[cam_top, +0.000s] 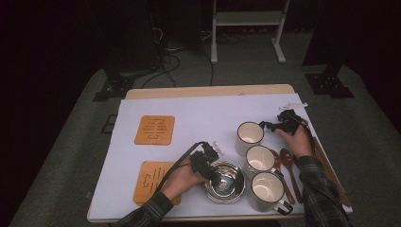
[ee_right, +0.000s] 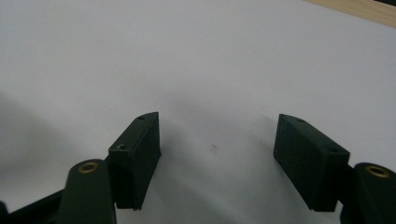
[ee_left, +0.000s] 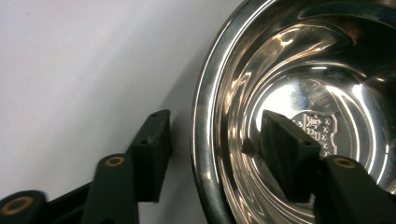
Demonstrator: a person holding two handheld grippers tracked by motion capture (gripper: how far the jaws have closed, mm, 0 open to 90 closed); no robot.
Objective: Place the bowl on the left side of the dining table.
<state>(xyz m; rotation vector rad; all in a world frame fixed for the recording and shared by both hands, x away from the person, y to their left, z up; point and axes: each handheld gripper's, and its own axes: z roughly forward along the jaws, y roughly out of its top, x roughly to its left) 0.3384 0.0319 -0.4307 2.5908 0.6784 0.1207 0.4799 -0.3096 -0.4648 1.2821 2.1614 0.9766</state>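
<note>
- High view shows my left gripper (cam_top: 213, 174) at the near-left rim of the steel bowl (cam_top: 226, 183), which sits on the white surface (cam_top: 198, 118) beside three mugs in a row.
- Left gripper view gives what the high one cannot: my left gripper (ee_left: 212, 156) has its fingers (ee_left: 152, 154) apart and straddling the bowl's rim (ee_left: 201, 140), one outside on the sheet, the other inside the bowl (ee_left: 299, 93). Nothing is clamped yet.
- My right gripper (cam_top: 274, 126) hovers near the far mug (cam_top: 249, 137). Right gripper view shows its fingers (ee_right: 135, 158) wide apart over bare white sheet, holding nothing.
- Risk, as I judge it: the rim is thin, polished and curved, so a shallow pinch could slip off, or the bowl could tip when lifted by one edge.
- Risk: the bowl sits just beside the nearest mug (cam_top: 266, 191) and the middle mug (cam_top: 259, 160); a swing to the right could knock them.
- High view alone shows the two wooden trivets (cam_top: 154, 130) at left and the wooden spoons (cam_top: 287, 163) by the mugs, likely places for these things.
</note>
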